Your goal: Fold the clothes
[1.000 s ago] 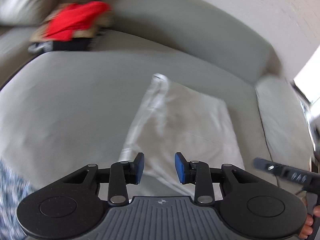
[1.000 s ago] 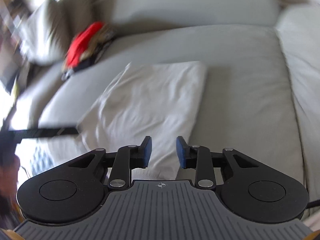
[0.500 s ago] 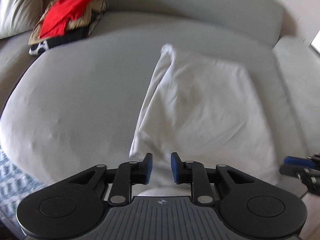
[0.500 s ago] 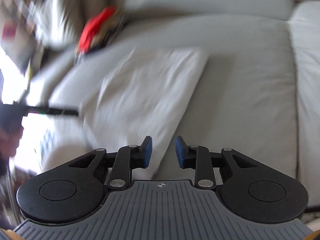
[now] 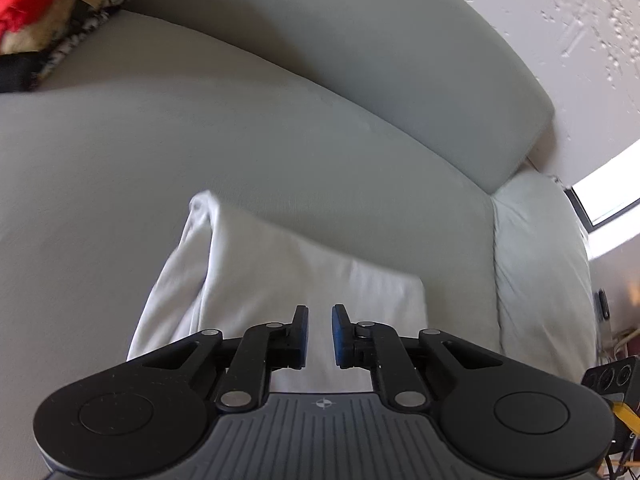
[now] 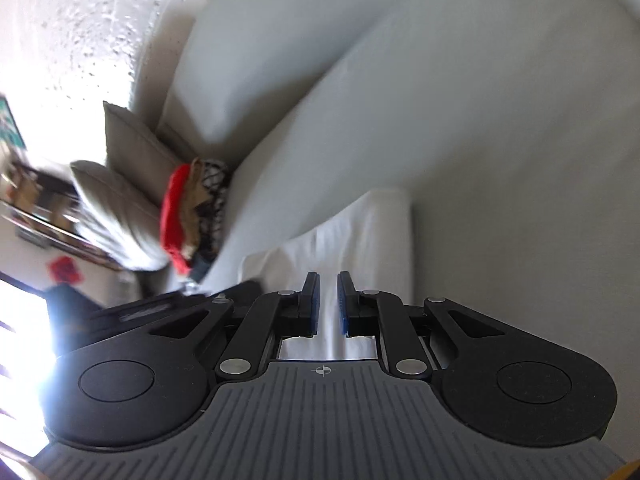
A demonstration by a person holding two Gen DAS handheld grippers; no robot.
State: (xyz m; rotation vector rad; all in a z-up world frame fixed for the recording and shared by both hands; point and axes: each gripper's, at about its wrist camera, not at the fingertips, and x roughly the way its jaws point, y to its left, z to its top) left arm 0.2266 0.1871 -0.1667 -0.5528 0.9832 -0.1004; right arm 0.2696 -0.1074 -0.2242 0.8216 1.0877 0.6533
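Observation:
A white folded garment (image 5: 280, 276) lies on the grey sofa seat (image 5: 200, 152). My left gripper (image 5: 320, 334) sits low over its near edge with the jaws a narrow gap apart and the cloth showing between them. It also shows in the right wrist view (image 6: 360, 232). My right gripper (image 6: 328, 304) is at the garment's near edge, rolled to one side, jaws a narrow gap apart with white cloth running between them. I cannot tell whether either one pinches the cloth.
A pile of clothes with a red piece on top (image 5: 48, 12) lies at the sofa's far left, also in the right wrist view (image 6: 188, 216). Grey cushions (image 6: 120, 184) stand beside it. The sofa backrest (image 5: 360, 60) runs behind. A lighter seat cushion (image 5: 540, 272) is to the right.
Both grippers have dropped down to the garment's near edge and their jaws have narrowed. The right gripper has rolled sideways, tilting its view.

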